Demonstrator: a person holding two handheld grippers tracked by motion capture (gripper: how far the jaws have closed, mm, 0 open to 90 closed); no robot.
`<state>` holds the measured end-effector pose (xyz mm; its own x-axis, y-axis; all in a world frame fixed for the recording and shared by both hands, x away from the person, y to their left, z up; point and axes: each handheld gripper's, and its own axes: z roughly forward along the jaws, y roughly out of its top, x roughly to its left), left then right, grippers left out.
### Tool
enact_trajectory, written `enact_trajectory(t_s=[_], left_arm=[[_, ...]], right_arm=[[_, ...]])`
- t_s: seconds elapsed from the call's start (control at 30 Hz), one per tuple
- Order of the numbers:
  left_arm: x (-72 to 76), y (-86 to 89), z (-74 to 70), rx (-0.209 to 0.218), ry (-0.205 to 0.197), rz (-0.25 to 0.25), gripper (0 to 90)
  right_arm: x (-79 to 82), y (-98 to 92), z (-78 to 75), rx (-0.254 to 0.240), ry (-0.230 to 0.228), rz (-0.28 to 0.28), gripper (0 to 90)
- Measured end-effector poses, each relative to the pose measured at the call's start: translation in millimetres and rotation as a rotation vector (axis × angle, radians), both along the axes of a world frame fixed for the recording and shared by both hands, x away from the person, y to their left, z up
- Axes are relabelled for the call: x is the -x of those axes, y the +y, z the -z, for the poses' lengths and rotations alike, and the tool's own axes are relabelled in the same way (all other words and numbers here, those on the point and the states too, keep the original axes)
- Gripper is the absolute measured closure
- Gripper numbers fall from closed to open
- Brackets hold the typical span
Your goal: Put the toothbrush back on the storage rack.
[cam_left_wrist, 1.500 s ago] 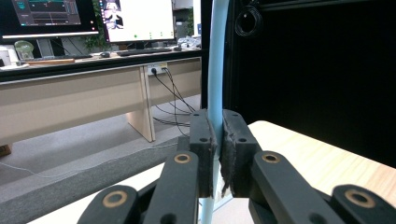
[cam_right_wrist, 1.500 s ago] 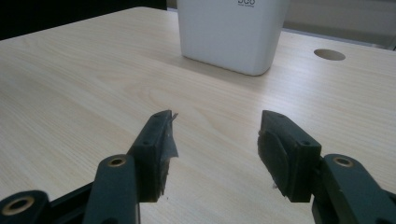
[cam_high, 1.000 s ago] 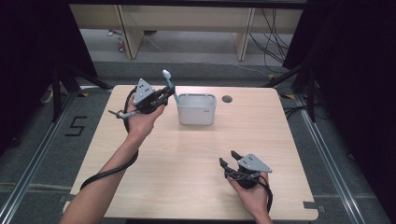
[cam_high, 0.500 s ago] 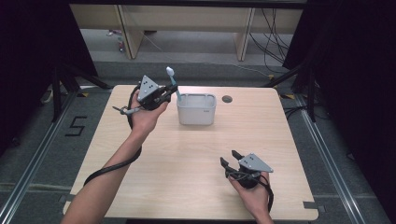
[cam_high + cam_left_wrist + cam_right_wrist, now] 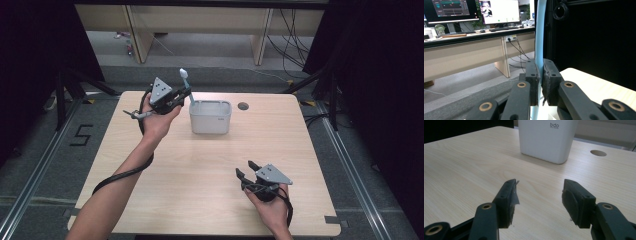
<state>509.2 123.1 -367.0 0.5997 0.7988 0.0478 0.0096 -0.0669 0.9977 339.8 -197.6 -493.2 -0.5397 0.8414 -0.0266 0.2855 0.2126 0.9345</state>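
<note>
Dark curtains hung on both sides of the room, and a pale wooden table [image 5: 165, 165] stood in the middle on a grey floor. Behind it ran a long desk [image 5: 461, 50] with bright screens [image 5: 499, 11] on top.

A white tub [image 5: 210, 119] sat near the far edge of the table, with a small round hole [image 5: 243, 106] in the wood just to its right. The tub stood upright, and small letters showed on its side in the right gripper view.

The left gripper [image 5: 183, 94] was held up in the air, just left of the tub. Its two black jaws were pressed tight on a thin light blue stick [image 5: 187, 87]. The stick pointed up and leaned a little away from the hand, with its pale tip above the gripper. The low end of the stick hung by the tub's left rim. I could not tell if it touched the tub.

The right gripper [image 5: 246, 169] was low over the near right part of the table, well apart from the tub. Its jaws were spread wide and held nothing between them. It pointed toward the tub.
</note>
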Motion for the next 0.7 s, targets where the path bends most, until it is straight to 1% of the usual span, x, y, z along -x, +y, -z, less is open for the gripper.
enact_trajectory(t_s=[0.03, 0.07, 0.17, 0.2, 0.23, 0.27, 0.3, 0.33, 0.37, 0.4, 0.43, 0.47, 0.5, 0.57, 0.6, 0.63, 0.67, 0.7], left_arm=[[0.0, 0.0, 0.0, 0.0, 0.0, 0.0, 83.5], [-1.3, 0.2, 1.2, 0.001, 0.004, -0.003, 83.5], [-3.1, 0.4, 3.3, -0.005, 0.011, -0.009, 83.5], [-3.1, 0.4, 3.3, -0.005, 0.011, -0.009, 83.5], [-4.0, 0.7, 4.0, -0.007, 0.012, -0.01, 83.5], [-4.8, 0.5, 4.7, -0.008, 0.014, -0.012, 83.5], [-5.8, 0.7, 5.6, -0.013, 0.016, -0.012, 83.5], [-8.0, 0.7, 7.6, -0.015, 0.019, -0.016, 83.5], [-9.0, 0.3, 8.9, -0.016, 0.023, -0.018, 83.5], [-9.9, -0.1, 10.3, -0.018, 0.028, -0.018, 83.5], [-10.6, -0.9, 11.8, -0.017, 0.03, -0.018, 83.5], [-10.6, -0.9, 11.8, -0.017, 0.03, -0.018, 83.5], [-11.4, -1.8, 14.0, -0.023, 0.038, -0.019, 83.5], [-12.0, -2.5, 15.0, -0.02, 0.042, -0.017, 83.5], [-12.8, -2.9, 15.7, -0.021, 0.043, -0.019, 83.5], [-14.4, -3.5, 16.7, -0.012, 0.053, -0.016, 83.5], [-14.4, -3.5, 16.7, -0.012, 0.053, -0.016, 83.5], [-16.8, -3.6, 17.6, -0.017, 0.052, -0.014, 83.5]], right_arm=[[0.0, 0.0, 0.0, 0.0, 0.0, 0.0, 45.8], [1.3, 1.5, 0.3, -0.021, 0.029, -0.003, 45.8], [1.4, 1.5, 0.3, -0.016, 0.036, -0.01, 45.8], [1.4, 1.2, 0.2, -0.006, 0.026, -0.004, 45.8], [1.4, 1.2, 0.2, -0.006, 0.026, -0.004, 45.8], [0.3, 1.3, 0.9, -0.001, 0.002, -0.003, 45.8], [0.1, 0.9, 0.6, 0.008, 0.0, -0.011, 45.8], [0.6, 1.1, 0.6, 0.003, 0.007, -0.006, 45.8], [0.5, 1.1, 0.8, 0.0, 0.004, -0.003, 45.8], [0.8, 0.5, 0.5, 0.004, 0.012, -0.008, 45.8], [0.9, 0.4, 0.7, 0.005, 0.012, -0.008, 45.8], [0.2, -0.1, 1.0, 0.014, -0.001, -0.014, 45.8], [0.4, -0.1, 1.2, 0.013, 0.001, -0.013, 45.8], [0.6, -0.1, 1.1, 0.013, 0.002, -0.013, 45.8], [1.0, 0.1, 0.8, 0.006, 0.008, -0.011, 45.8], [1.6, 1.2, 0.5, -0.007, 0.015, 0.0, 45.8], [1.0, 1.3, 0.5, -0.016, 0.017, -0.012, 45.8], [2.0, 2.0, -0.1, -0.03, 0.035, -0.01, 45.8]])
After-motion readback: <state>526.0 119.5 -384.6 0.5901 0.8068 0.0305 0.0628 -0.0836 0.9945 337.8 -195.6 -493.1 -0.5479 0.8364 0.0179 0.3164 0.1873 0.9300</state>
